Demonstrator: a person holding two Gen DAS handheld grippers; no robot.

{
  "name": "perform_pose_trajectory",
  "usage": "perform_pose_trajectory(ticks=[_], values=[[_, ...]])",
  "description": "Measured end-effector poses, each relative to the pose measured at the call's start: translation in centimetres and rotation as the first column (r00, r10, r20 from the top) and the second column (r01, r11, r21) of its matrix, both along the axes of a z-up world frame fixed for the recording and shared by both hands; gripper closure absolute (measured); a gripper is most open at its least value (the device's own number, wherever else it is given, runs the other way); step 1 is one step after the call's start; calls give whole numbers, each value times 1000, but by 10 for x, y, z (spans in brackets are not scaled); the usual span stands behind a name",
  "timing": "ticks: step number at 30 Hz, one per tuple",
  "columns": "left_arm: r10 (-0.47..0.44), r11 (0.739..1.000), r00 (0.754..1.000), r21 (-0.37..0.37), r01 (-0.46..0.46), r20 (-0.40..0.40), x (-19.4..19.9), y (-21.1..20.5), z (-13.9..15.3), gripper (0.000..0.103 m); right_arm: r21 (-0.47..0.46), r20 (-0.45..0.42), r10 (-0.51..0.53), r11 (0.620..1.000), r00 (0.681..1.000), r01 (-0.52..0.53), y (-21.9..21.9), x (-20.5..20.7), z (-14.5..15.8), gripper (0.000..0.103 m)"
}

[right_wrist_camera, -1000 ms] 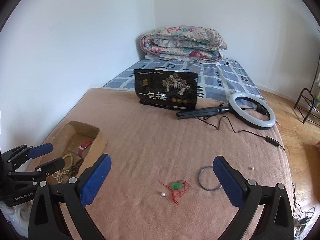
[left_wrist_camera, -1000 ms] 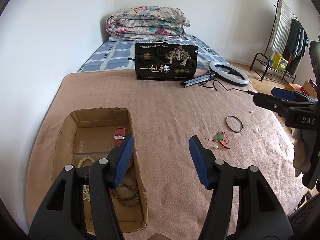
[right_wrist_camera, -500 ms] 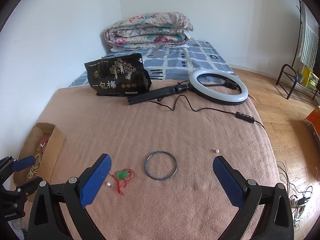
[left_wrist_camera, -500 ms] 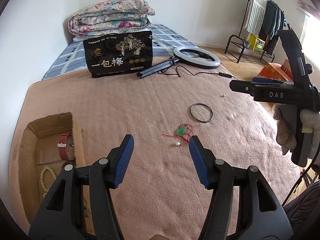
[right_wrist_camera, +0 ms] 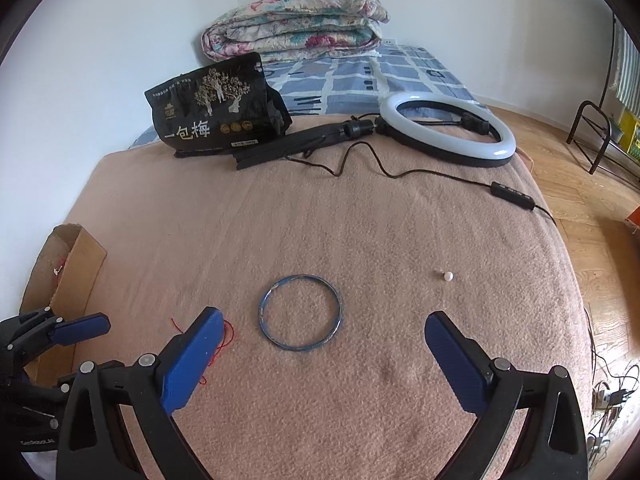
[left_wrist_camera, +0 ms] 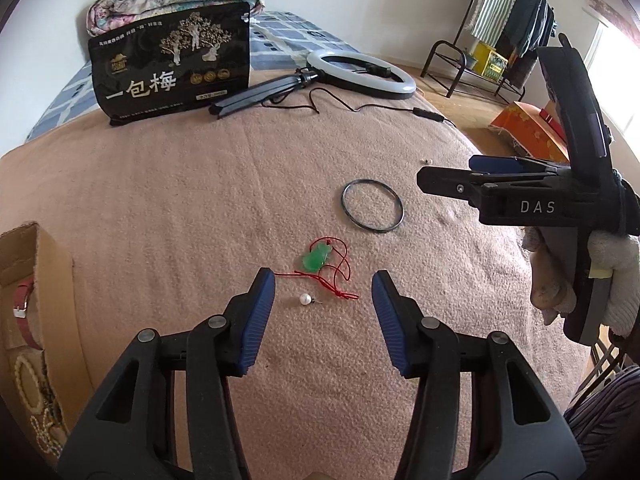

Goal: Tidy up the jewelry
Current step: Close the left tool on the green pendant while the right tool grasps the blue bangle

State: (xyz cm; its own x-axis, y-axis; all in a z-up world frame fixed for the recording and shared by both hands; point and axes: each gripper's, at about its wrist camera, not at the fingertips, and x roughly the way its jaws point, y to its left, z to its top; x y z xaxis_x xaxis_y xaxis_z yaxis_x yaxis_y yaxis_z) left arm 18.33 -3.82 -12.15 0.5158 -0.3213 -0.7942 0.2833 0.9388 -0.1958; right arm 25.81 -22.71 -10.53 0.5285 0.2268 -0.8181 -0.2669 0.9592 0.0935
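Note:
On the pink blanket lie a green pendant on a red cord (left_wrist_camera: 316,259), a pearl earring (left_wrist_camera: 305,299), a dark bangle (left_wrist_camera: 372,211) and a second pearl earring (right_wrist_camera: 447,276). My left gripper (left_wrist_camera: 323,294) is open and empty, with the first pearl between its tips and the pendant just beyond. My right gripper (right_wrist_camera: 324,338) is open and empty, just short of the bangle (right_wrist_camera: 301,312); its left finger hides most of the red cord (right_wrist_camera: 226,336). A cardboard box (left_wrist_camera: 28,300) at the left holds a red watch strap (left_wrist_camera: 22,308) and bead bracelets (left_wrist_camera: 28,384).
A black snack bag (left_wrist_camera: 172,64), a ring light with tripod and cable (left_wrist_camera: 360,74) and a folded quilt (right_wrist_camera: 296,20) lie at the back. The bed edge drops to wood floor at the right, with a clothes rack (left_wrist_camera: 504,36) and an orange box (left_wrist_camera: 528,132) there.
Both grippers have swung right, away from the box and closer to the loose jewelry. The left now frames the pearl and pendant; the right now faces the bangle. Both stay open.

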Motion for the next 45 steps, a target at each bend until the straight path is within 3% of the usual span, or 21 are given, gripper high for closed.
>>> perform_pose_trajectory(ticks=[8, 17, 22, 40, 42, 45], values=[[-50, 998, 998, 34, 51, -45, 21, -15, -32, 66, -1, -50, 45, 999, 998, -45, 3, 11, -33, 6], [-63, 996, 996, 66, 67, -62, 41, -19, -51, 66, -4, -67, 106, 994, 992, -106, 13, 18, -52, 9], [-69, 995, 996, 74, 74, -62, 44, -19, -57, 72, -3, -78, 115, 993, 990, -116, 17, 21, -59, 10], [-92, 988, 995, 120, 94, -24, 47, -28, -62, 75, -94, -65, 146, 984, 987, -152, 35, 30, -71, 14], [-102, 986, 995, 132, 104, -20, 46, -30, -63, 84, -101, -62, 149, 983, 987, -154, 36, 29, -71, 14], [-109, 983, 994, 148, 109, -12, 45, -32, -63, 85, -117, -58, 161, 979, 985, -167, 37, 27, -72, 15]])
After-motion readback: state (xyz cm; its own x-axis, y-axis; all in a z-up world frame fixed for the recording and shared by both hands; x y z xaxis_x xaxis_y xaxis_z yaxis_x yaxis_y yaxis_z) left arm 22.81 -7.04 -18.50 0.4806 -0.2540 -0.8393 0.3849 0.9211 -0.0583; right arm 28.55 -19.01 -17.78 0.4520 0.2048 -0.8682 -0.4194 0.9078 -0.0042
